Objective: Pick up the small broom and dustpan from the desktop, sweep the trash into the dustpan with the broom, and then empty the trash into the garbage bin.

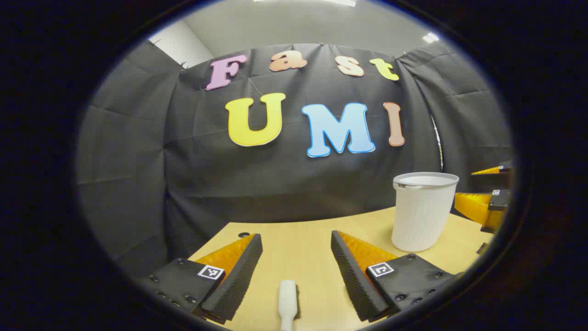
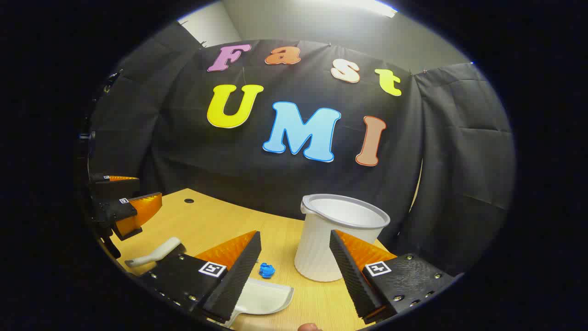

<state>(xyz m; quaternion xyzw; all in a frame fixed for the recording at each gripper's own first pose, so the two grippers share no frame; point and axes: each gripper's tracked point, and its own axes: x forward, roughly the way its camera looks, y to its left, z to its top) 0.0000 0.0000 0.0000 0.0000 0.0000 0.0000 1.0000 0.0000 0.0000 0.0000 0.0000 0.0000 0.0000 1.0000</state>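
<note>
The small white broom [image 1: 288,301] lies on the wooden desktop [image 1: 303,250], low between the fingers of my open left gripper [image 1: 296,236], which hovers above it without touching. In the right gripper view the broom [image 2: 154,255] lies at the left, below the left gripper [image 2: 138,191]. My right gripper [image 2: 294,234] stands open over the white dustpan [image 2: 264,296], whose left part its left finger hides. A crumpled blue scrap of trash [image 2: 266,270] lies just beyond the pan. The white ribbed garbage bin [image 2: 337,239] stands upright behind the right finger, also at the right [image 1: 422,211] in the left gripper view.
The desk's curved far edge [image 2: 220,202] runs close to the black cloth wall. A small dark hole [image 2: 189,201] marks the desktop's far left corner. The right gripper [image 1: 482,186] is past the bin at the far right of the left gripper view. A fingertip [image 2: 308,327] peeks in at the bottom.
</note>
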